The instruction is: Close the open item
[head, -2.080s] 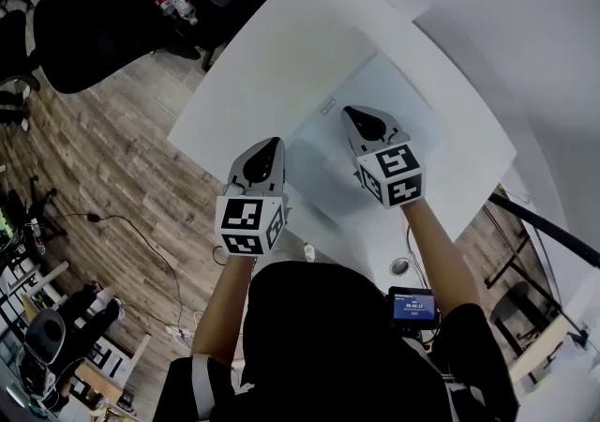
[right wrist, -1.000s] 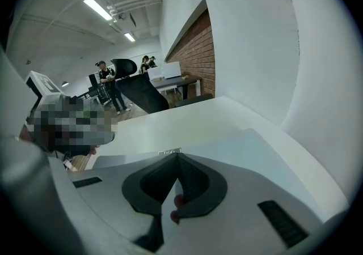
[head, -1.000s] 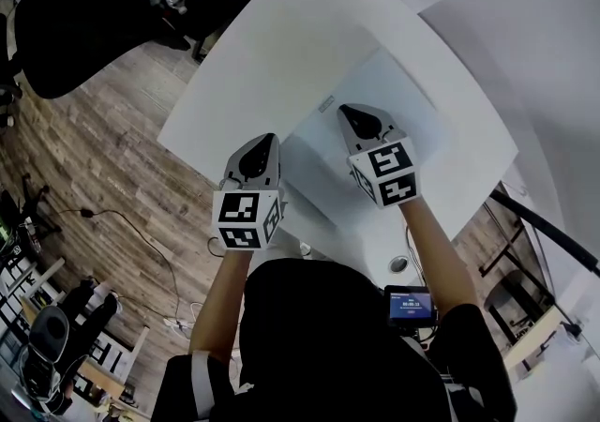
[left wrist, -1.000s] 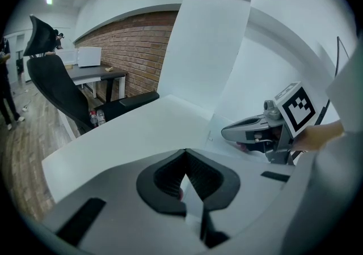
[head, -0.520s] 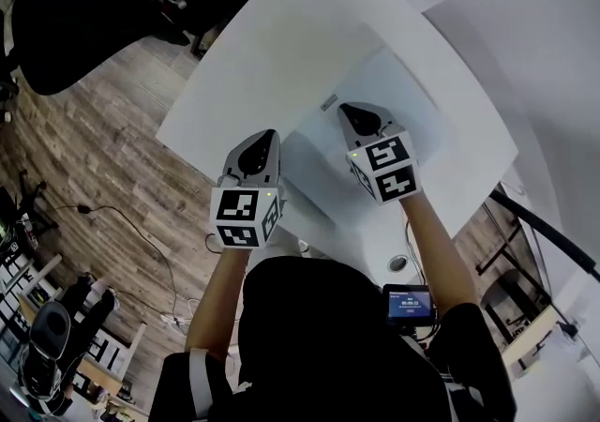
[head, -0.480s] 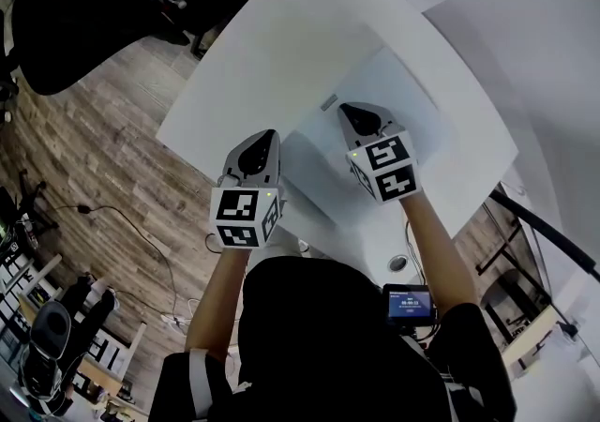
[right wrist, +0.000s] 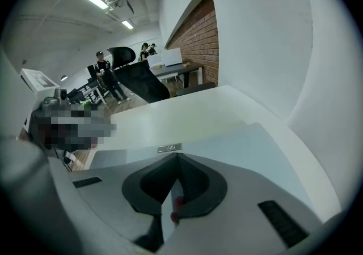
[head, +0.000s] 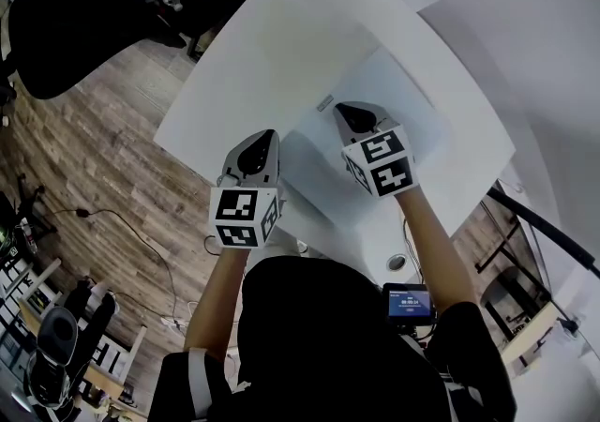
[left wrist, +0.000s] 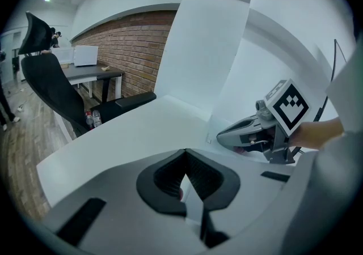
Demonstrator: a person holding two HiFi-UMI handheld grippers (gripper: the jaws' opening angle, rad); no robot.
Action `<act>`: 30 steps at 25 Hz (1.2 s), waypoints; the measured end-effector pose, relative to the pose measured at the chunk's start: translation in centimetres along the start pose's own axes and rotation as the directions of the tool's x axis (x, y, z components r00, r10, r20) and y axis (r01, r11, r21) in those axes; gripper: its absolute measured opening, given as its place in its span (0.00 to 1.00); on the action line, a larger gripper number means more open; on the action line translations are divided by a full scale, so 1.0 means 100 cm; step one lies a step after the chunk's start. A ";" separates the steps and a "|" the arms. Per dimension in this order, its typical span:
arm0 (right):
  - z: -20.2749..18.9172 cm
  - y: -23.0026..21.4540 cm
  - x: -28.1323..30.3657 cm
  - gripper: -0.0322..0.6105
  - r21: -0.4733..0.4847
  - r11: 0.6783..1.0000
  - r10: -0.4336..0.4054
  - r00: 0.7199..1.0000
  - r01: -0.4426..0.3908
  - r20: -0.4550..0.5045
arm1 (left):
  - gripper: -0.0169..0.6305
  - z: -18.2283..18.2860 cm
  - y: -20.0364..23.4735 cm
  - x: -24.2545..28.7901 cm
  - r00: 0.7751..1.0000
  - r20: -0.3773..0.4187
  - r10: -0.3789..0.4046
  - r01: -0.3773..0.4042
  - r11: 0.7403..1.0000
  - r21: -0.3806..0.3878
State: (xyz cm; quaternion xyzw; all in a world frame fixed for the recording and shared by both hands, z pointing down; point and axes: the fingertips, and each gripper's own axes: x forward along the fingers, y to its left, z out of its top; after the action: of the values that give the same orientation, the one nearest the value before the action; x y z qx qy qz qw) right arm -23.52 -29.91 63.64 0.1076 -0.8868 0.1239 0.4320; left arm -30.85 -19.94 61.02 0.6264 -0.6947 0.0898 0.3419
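Head view: your left gripper (head: 262, 137) hovers at 8 o'clock of the flat white case (head: 398, 92) on the tabletop (head: 272, 36), and your right gripper (head: 343, 111) sits over it.

Left gripper view: its jaws are pinched together on nothing.

Right gripper view: here too the jaws meet empty, with the case's metal badge (right wrist: 169, 148) at 12 o'clock. The case possibly lies flat already, so press the lid down to confirm.

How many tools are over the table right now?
2. The left tool sits at the near edge of the white table; the right tool is over the flat white case. Both have jaws together.
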 end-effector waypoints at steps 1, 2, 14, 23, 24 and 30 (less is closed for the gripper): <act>0.000 0.000 0.000 0.11 -0.008 1.000 -0.009 1.000 0.009 0.000 | 0.04 0.000 0.000 -0.001 1.000 0.000 0.001 -0.001 1.000 0.001; 0.001 0.000 0.000 0.11 -0.014 1.000 -0.018 1.000 0.018 -0.003 | 0.04 0.001 0.001 -0.001 1.000 0.001 0.001 -0.001 1.000 0.002; -0.001 -0.002 -0.004 0.11 0.032 0.999 -0.017 1.000 0.018 -0.025 | 0.04 0.008 -0.009 -0.008 1.000 0.008 -0.022 0.022 0.999 0.028; -0.009 -0.002 -0.026 0.11 0.046 0.998 -0.033 0.999 0.033 -0.005 | 0.04 0.019 -0.022 -0.014 0.998 0.023 -0.050 0.048 0.995 0.082; -0.010 -0.002 -0.031 0.11 0.050 0.998 -0.036 0.999 0.036 0.002 | 0.04 0.021 -0.025 -0.015 0.998 0.028 -0.051 0.048 0.995 0.089; -0.010 0.003 -0.053 0.11 0.054 0.998 -0.047 0.998 0.045 0.034 | 0.04 0.030 -0.041 -0.028 0.996 0.057 -0.062 0.054 0.988 0.147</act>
State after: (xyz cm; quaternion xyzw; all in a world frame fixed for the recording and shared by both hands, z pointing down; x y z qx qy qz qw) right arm -19.65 -28.83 60.02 0.1416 -0.8881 0.1354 0.4159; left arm -28.16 -20.19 55.91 0.6720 -0.6779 0.1111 0.2765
